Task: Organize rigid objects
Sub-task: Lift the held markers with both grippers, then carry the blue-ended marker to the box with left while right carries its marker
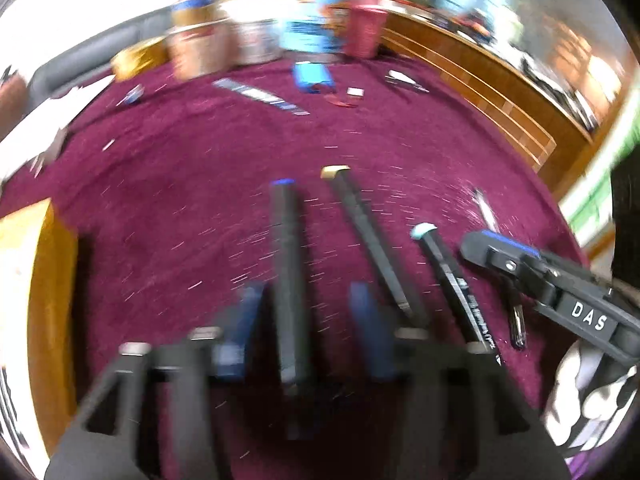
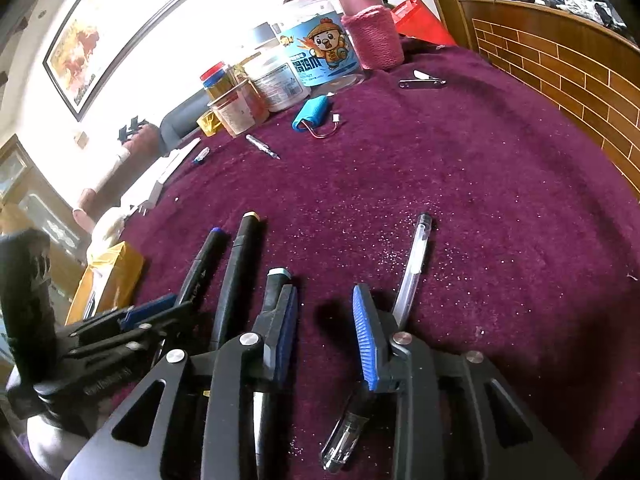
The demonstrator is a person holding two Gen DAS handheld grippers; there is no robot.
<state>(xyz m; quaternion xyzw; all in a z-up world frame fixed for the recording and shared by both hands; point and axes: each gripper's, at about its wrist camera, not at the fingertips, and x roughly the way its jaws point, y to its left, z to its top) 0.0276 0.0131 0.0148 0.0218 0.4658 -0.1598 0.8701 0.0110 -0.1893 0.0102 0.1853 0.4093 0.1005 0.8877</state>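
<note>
Though apart, right gripper (image 2: 324, 292) fingers (image 2: 365, 332) empty beside clear pen (image 2: 412, 264) on cloth (image 2: 480, 200).

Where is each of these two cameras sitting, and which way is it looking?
Left wrist: rides the left gripper, looking down its jaws at black markers on the maroon cloth; right gripper shows.
Right wrist: rides the right gripper, jaws apart, beside a clear pen; left gripper shows.
Shared: markers, cloth, jars.

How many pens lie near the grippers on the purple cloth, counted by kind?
Black marker pens: 3, with a blue cap, a tan cap and a light-blue cap
Clear gel pen: 1
Total: 4
</note>
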